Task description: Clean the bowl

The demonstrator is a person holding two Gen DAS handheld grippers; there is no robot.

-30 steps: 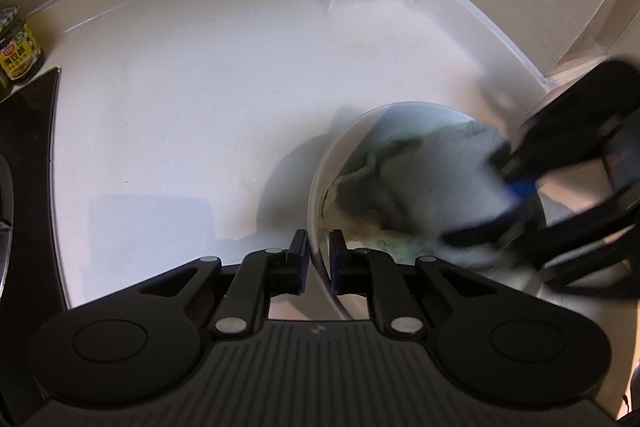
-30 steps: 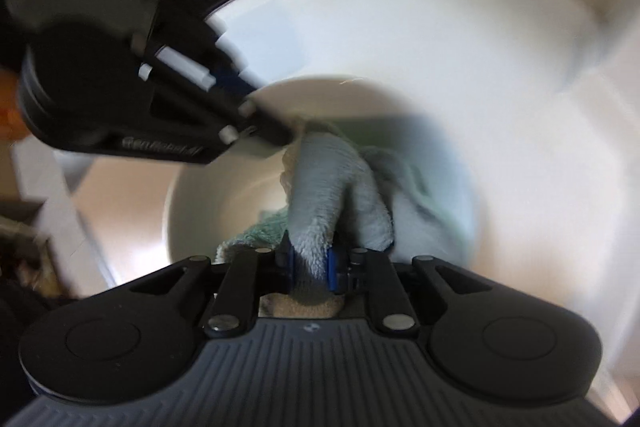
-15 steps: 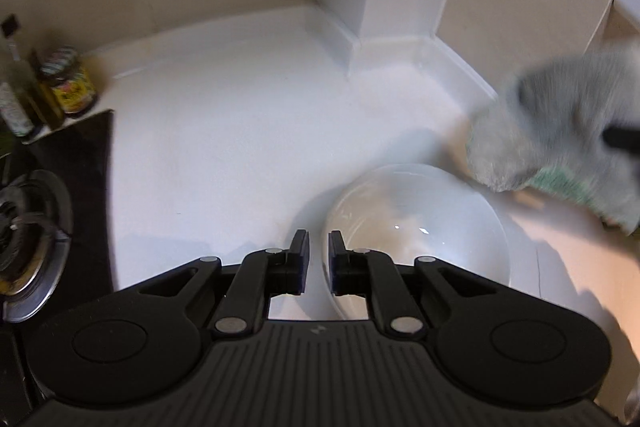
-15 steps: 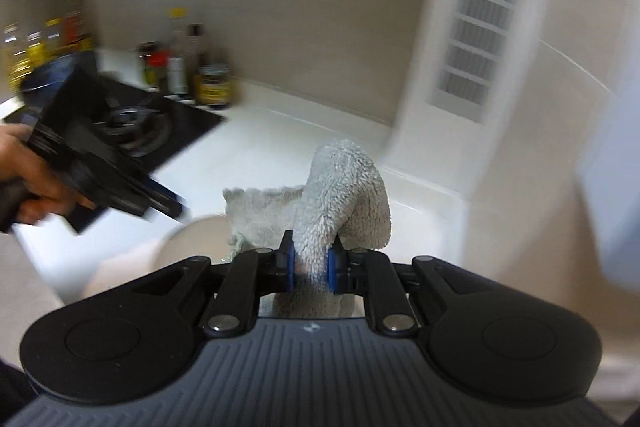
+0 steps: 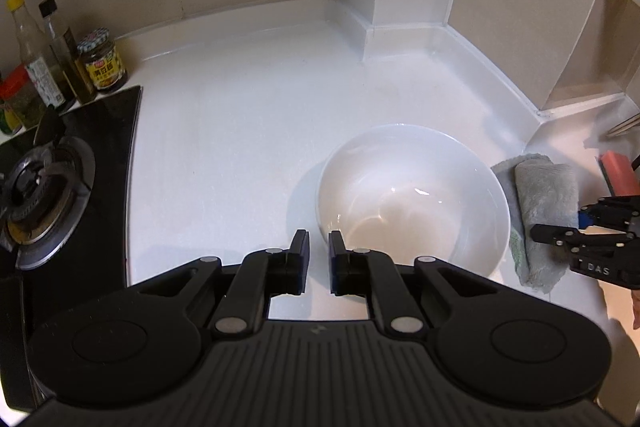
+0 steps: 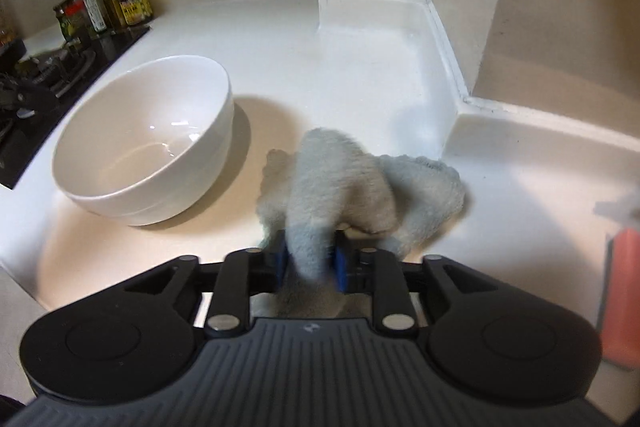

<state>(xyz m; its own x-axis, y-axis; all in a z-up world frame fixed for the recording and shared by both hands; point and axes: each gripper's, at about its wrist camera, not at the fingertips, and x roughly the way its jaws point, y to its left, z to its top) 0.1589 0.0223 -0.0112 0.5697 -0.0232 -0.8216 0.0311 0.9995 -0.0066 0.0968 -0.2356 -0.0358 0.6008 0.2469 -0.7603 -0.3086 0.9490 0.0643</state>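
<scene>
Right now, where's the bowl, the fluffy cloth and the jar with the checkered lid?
bowl [image 6: 132, 163], right wrist view, inside bottom.
fluffy cloth [image 6: 344, 183], right wrist view, top of the bunched fold.
jar with the checkered lid [image 5: 102, 65], left wrist view, yellow label.

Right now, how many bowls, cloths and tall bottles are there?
bowl: 1
cloth: 1
tall bottles: 2
Total: 4
</scene>
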